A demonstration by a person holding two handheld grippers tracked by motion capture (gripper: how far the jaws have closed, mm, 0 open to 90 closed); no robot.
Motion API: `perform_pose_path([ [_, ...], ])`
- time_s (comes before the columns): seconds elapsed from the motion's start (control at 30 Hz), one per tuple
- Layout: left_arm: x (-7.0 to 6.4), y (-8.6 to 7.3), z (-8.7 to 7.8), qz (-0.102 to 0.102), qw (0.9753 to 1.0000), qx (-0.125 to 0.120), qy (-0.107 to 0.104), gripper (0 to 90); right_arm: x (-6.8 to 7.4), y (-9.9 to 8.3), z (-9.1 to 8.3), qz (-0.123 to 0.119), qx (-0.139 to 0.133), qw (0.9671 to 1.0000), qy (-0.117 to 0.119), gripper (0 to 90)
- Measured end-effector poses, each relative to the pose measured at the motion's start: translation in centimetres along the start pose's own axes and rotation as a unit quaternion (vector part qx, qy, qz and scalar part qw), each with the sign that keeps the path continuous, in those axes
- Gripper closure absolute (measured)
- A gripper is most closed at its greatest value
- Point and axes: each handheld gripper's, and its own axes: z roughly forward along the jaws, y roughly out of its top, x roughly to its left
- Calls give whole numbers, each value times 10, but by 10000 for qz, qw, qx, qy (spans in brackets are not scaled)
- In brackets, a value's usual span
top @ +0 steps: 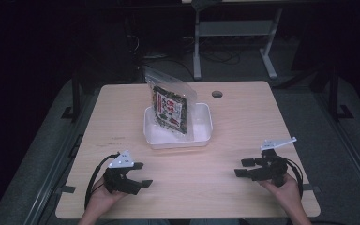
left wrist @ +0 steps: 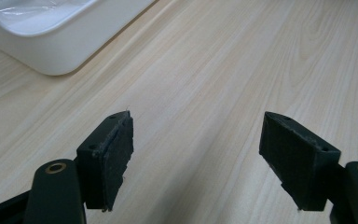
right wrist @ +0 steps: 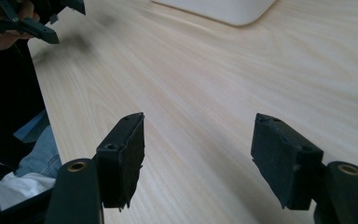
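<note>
- Standing upright in white tray (top: 201,133) at mid-tabletop (top: 243,117): snack bag (top: 170,108).
- Hovering nearer than tray, jaws wide, empty: left tool (top: 139,174), right tool (top: 243,168).
- Seemed roughly equidistant.

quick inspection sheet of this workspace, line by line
surface: light wood table, a round hole near its far edge
job's things: white tray at centre; a printed snack bag stands tilted in it
clutter: nothing seen
grippers: left claw open, empty, low over the near left; right claw open, empty, near right
cables: a black cable loops from the left claw; another trails by the right hand
surroundings: dark room, grey floor, white desk frame behind
</note>
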Motion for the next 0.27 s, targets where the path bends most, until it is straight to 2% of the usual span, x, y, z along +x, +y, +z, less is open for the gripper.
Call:
perform_pose_path([
  [0.13, -2, 0, -1, 51, 10000, 32, 21, 250, 4, -9, 4, 54, 58, 9999, 67, 330],
  [0.27, -5, 0, -2, 88, 10000, 21, 37, 250, 12, -9, 5, -58, 39, 10000, -3, 329],
])
